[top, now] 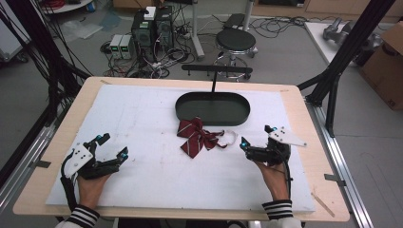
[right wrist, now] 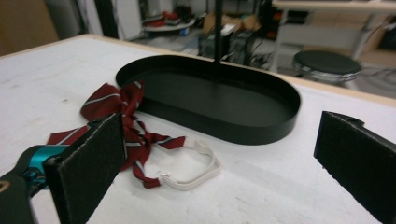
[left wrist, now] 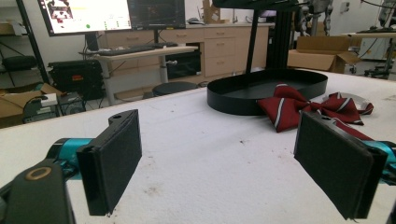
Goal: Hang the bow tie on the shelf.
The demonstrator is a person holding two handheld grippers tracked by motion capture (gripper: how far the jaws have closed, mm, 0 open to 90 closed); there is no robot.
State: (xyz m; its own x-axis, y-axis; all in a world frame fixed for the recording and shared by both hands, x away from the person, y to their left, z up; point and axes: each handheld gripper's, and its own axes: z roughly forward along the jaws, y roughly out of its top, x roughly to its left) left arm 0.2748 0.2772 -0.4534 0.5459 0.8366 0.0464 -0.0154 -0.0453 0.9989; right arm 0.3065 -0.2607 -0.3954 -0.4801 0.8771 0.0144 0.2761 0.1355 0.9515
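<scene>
Left tongs (top: 110, 146) gaped wide, nothing held, low over near-left tabletop (top: 142, 180). Right tongs (top: 256, 137) also wide, nothing held, just right of the strap. Dark red striped bow tie (top: 195, 137) lay mid-tabletop, white strap (top: 231, 137) looped at its right. Just beyond, black oval tray (top: 212, 108) with upright post.

Striped maroon bow tie (top: 196, 137) beside black tray (top: 185, 110)

Parted tongs (right wrist: 224, 168) near bow tie (right wrist: 116, 109)
</scene>
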